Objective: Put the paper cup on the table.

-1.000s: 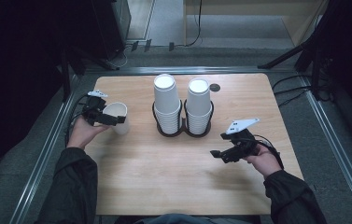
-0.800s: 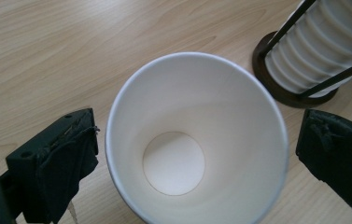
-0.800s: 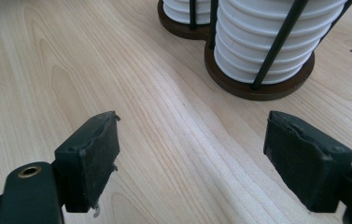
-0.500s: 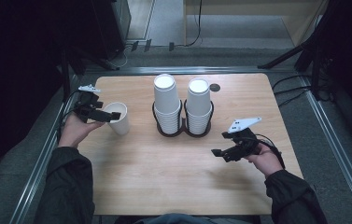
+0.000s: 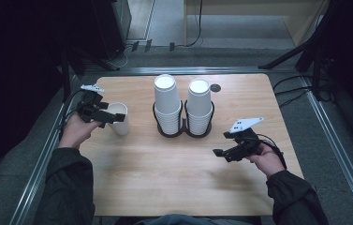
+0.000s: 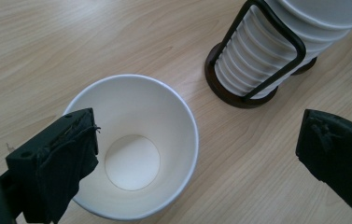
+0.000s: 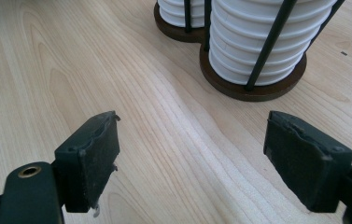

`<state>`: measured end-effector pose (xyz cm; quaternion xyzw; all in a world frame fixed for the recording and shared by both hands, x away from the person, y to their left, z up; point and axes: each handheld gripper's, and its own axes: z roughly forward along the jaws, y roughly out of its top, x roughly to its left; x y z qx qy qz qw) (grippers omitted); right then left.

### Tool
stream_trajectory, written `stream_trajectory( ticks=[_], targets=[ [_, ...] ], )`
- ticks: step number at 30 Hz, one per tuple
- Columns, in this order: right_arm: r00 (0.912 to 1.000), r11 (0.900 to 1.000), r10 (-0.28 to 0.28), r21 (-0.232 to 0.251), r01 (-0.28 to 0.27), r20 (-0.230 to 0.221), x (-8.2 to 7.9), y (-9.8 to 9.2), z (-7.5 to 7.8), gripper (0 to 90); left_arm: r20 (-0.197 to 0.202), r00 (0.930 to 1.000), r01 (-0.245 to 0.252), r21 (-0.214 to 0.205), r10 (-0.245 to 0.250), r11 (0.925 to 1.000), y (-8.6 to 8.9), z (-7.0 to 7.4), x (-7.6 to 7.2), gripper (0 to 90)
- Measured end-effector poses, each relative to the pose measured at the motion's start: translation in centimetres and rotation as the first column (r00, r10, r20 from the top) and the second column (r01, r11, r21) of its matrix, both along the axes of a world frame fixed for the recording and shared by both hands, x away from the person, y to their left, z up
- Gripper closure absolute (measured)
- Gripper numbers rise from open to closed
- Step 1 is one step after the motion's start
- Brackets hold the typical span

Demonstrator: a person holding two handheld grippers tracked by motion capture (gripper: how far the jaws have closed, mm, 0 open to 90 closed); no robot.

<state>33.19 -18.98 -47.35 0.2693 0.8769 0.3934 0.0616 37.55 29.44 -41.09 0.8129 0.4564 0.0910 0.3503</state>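
A single white paper cup (image 5: 119, 119) stands upright and empty on the left of the wooden table (image 5: 165, 173). My left gripper (image 5: 109, 116) hovers at its rim, open. In the left gripper view the cup (image 6: 134, 149) lies below and between the wide-spread jaws, and the left pad (image 6: 68, 158) overlaps its rim. Two tall stacks of white cups (image 5: 167, 105) (image 5: 199, 108) sit in a black wire holder (image 5: 183, 132) at the table's middle. My right gripper (image 5: 221, 153) is open and empty over bare wood, right of the holder. Ahead of it in the right gripper view stands the nearer stack (image 7: 257, 42).
A small dark round spot (image 5: 216, 87) marks the table behind the right stack. Metal rails (image 5: 43, 159) run along both sides of the table. Cables (image 5: 296, 84) trail off the right edge. Bare wood lies in front of the holder.
My left gripper has drawn slightly back and up from the single cup, which stays standing in place. The right gripper has barely moved.
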Motion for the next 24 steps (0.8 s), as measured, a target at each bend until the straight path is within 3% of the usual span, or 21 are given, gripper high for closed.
stream_trajectory(
  ticks=[6, 13, 16, 18, 21, 24],
  targets=[
    [1.0, 1.0, 0.003, 0.002, -0.003, 0.008, 0.0, 0.0, 0.1, 18.3, 0.016, 0.9998, 0.011, 0.017, -0.012, 0.9998, -1.1, 0.2, -0.4, 0.0],
    [0.9999, 0.9999, -0.007, 0.012, 0.007, 0.011, -0.1, -0.2, 0.4, 18.3, 0.033, 0.9989, 0.032, 0.008, -0.032, 0.9995, -2.5, 0.3, -1.0, 0.0],
    [0.9999, 0.9999, -0.006, 0.011, 0.006, 0.015, 0.0, -0.1, 0.4, 18.3, 0.046, 0.9975, 0.053, 0.001, -0.053, 0.9986, -3.4, 0.1, -1.2, 0.0],
    [0.9999, 0.9999, -0.007, 0.016, 0.006, 0.015, 0.0, -0.1, 0.5, 18.3, 0.03, 0.996, 0.084, -0.013, -0.084, 0.9964, -4.0, -0.2, -1.3, 0.0],
    [0.9998, 0.9998, -0.008, 0.02, 0.007, 0.016, 0.1, -0.1, 0.5, 18.3, 0.039, 0.9937, 0.104, 0.021, -0.105, 0.9943, -5.0, -0.5, -1.6, 0.0],
    [0.9999, 0.9997, -0.005, 0.026, 0.005, 0.016, 0.2, 0.0, 0.6, 18.3, 0.043, 0.9917, 0.12, 0.022, -0.121, 0.9925, -5.8, -0.6, -2.0, 0.0]
  ],
)
